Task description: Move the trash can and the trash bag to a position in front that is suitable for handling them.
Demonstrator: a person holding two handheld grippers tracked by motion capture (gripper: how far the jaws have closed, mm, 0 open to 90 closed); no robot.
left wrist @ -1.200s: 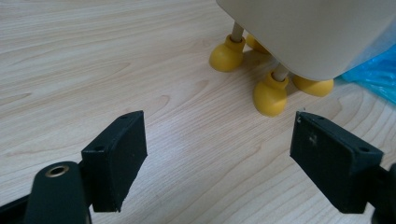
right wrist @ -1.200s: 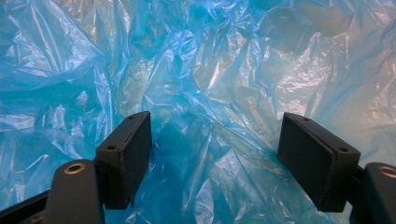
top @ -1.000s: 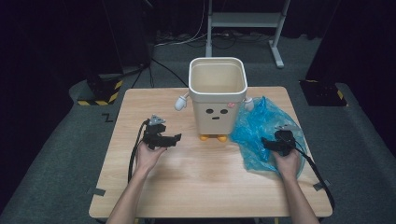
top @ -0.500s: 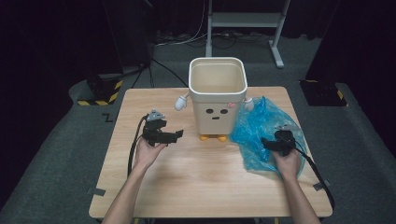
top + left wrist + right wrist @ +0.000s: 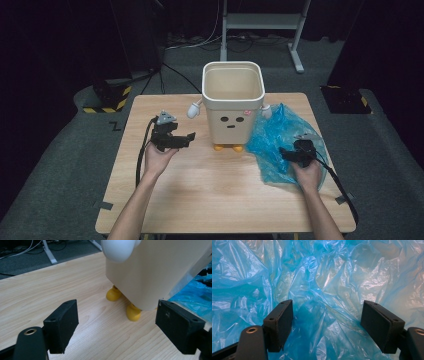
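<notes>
A cream bin (image 5: 233,102) with a drawn face, yellow feet and small white arms stands mid-table. Crumpled blue plastic bag (image 5: 280,132) lies flat to its right. My left gripper (image 5: 189,137) hovers open just left of the bin's base, jaws pointing at it. In the left gripper view the gripper (image 5: 117,322) is spread wide before the bin (image 5: 155,272) and its yellow feet (image 5: 133,312). My right gripper (image 5: 286,153) rests over the bag's near part. The right gripper view has the gripper (image 5: 327,322) open with the blue bag (image 5: 322,285) under it.
The wooden table (image 5: 210,200) has bare room in front of the bin and at the left. A white arm knob (image 5: 118,250) sticks out of the bin toward my left gripper. A metal stand (image 5: 260,22) and cables sit on the floor behind.
My left gripper has moved a little farther from the person, toward the bin's base. The right gripper and the bag have stayed put.
</notes>
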